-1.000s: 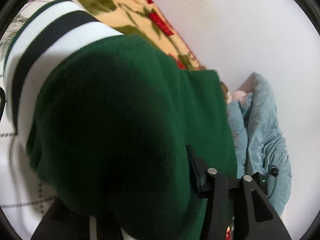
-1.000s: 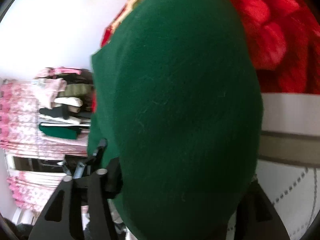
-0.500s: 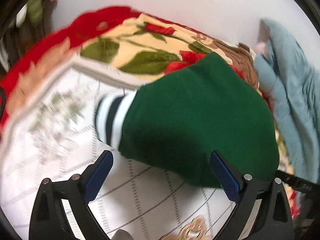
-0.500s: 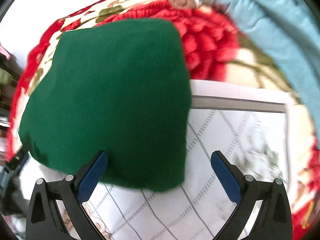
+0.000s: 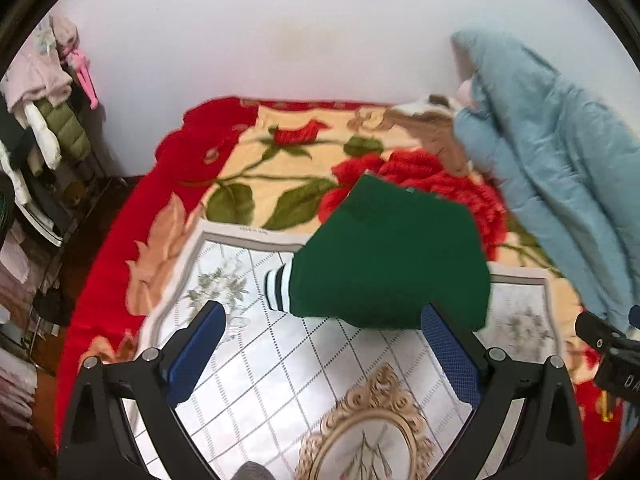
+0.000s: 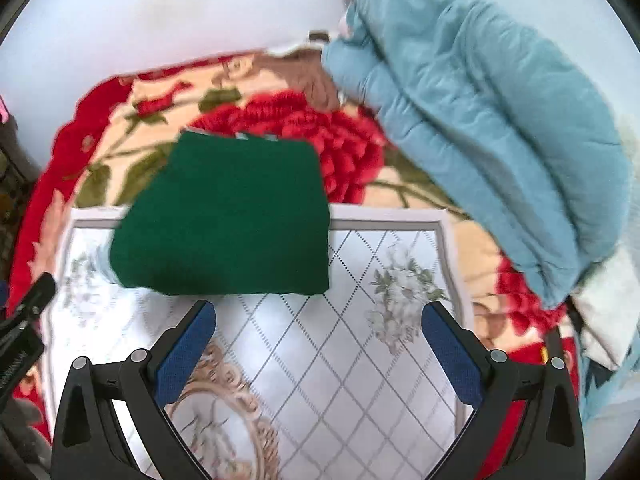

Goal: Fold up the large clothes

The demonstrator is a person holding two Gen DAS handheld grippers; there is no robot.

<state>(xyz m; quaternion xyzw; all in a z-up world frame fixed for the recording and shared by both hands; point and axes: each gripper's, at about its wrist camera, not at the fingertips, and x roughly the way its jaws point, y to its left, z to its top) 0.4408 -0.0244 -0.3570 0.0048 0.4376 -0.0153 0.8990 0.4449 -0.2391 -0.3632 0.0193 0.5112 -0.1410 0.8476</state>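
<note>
A dark green sweater [image 5: 392, 256] lies folded into a compact bundle on the white patterned mat [image 5: 280, 360], partly over the rose blanket. A white and dark striped cuff [image 5: 277, 286] sticks out at its left edge. It also shows in the right wrist view [image 6: 232, 220]. My left gripper [image 5: 324, 344] is open and empty, just short of the sweater's near edge. My right gripper [image 6: 320, 340] is open and empty, also just short of the near edge, above the mat [image 6: 340, 360].
A light blue padded jacket [image 5: 560, 168] lies heaped at the right, also in the right wrist view [image 6: 480, 120]. The red rose blanket [image 5: 280, 160] covers the bed. A rack of clothes [image 5: 44, 120] stands at the left by the white wall.
Both grippers have let go of the green sweater, opened, and pulled back from it. The sweater now lies folded on the mat, smaller in both views.
</note>
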